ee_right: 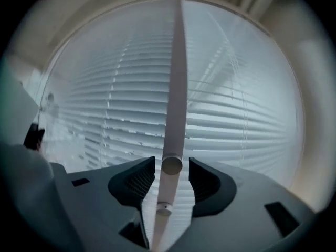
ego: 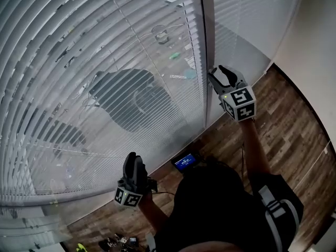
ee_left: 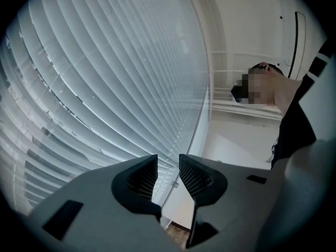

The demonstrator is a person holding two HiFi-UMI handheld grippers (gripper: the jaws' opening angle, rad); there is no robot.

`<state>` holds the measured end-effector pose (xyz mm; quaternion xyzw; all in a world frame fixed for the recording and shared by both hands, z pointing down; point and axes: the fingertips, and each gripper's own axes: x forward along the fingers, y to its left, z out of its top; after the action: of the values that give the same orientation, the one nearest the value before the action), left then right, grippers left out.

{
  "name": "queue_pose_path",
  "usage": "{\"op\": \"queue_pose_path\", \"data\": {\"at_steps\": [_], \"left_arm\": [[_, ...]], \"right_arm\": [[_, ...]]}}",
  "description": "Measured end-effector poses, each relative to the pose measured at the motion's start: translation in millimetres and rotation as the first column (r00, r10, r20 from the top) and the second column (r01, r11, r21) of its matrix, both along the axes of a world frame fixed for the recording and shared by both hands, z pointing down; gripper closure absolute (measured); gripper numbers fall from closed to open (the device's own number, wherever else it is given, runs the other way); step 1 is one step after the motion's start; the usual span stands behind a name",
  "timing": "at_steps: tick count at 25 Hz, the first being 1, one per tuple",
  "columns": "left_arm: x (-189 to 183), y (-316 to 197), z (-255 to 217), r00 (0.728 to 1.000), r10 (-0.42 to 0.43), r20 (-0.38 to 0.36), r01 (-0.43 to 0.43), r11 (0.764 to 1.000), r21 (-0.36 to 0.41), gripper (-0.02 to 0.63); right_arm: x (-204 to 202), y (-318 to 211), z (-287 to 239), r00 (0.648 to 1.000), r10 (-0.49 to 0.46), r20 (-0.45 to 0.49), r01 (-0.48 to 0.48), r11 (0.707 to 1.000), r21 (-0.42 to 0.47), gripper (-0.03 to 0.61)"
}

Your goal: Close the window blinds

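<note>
The blinds cover the window, with open wooden floor alongside. Their wand hangs upright, its round end down between the right gripper's parted fingers, untouched. The left gripper's fingers stand apart, empty.

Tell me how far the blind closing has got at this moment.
Done: nothing obvious; dark shapes show between the slats of the blinds, so they look partly open. In hand: the right gripper has the tilt wand between its open jaws, unclamped. To do: grip and twist it until slats shut. The left gripper hangs low, empty.
</note>
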<state>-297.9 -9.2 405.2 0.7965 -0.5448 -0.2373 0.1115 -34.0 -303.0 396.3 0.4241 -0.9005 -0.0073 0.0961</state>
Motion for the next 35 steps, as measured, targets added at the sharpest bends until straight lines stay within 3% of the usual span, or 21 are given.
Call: {"op": "queue_pose_path", "data": {"at_steps": [2,5,7,8,10,13,16,21,24,26,29,32,35], "left_arm": [[-1,1,0,1.000,-0.005,0.002,0.005,1.000,0.001,0.476],[0,3,0,1.000,-0.009,0.001,0.009,1.000,0.001,0.476],[1,4,0,1.000,-0.011,0.000,0.011,1.000,0.001,0.476],[0,4,0,1.000,-0.013,0.000,0.013,1.000,0.000,0.476],[-2,6,1,1.000,-0.019,-0.001,0.019,1.000,-0.002,0.476],[-4,8,2,1.000,-0.026,-0.004,0.026,1.000,-0.003,0.476],[-3,7,1,1.000,-0.024,-0.006,0.024,1.000,-0.002,0.476],[1,1,2,1.000,-0.007,-0.010,0.007,1.000,-0.001,0.476],[2,-1,2,1.000,0.002,-0.009,-0.002,1.000,0.000,0.476],[3,-2,2,1.000,0.004,-0.007,-0.004,1.000,-0.002,0.476],[1,-2,1,1.000,-0.001,-0.004,0.001,1.000,-0.005,0.476],[-1,-2,2,1.000,-0.009,-0.003,0.009,1.000,-0.007,0.476],[-1,-1,2,1.000,-0.012,-0.004,0.012,1.000,-0.006,0.476]], "right_arm": [[-4,4,-1,0.984,0.044,-0.171,-0.022,0.992,0.127,0.394],[-8,3,-2,0.940,0.106,-0.326,-0.027,0.971,0.237,0.394],[-7,1,-3,0.912,0.142,-0.386,-0.033,0.961,0.276,0.398],[-6,0,-3,0.904,0.151,-0.400,-0.035,0.959,0.283,0.441],[-5,0,-2,0.907,0.155,-0.392,-0.053,0.964,0.259,0.449],[-4,-2,-1,0.956,0.124,-0.266,-0.095,0.988,0.121,0.449],[-1,-5,1,0.997,0.066,-0.028,-0.068,0.994,-0.081,0.451],[4,-9,4,0.969,0.052,0.240,0.014,0.964,-0.265,0.451],[4,-9,5,0.928,0.019,0.373,0.099,0.950,-0.296,0.449],[4,-5,4,0.948,-0.011,0.317,0.084,0.972,-0.217,0.447],[5,2,2,0.999,0.027,0.048,-0.026,1.000,-0.017,0.432],[-3,5,3,0.986,0.067,-0.154,-0.047,0.991,0.128,0.428],[-6,3,-4,0.958,0.119,-0.261,-0.059,0.973,0.225,0.428]]}}
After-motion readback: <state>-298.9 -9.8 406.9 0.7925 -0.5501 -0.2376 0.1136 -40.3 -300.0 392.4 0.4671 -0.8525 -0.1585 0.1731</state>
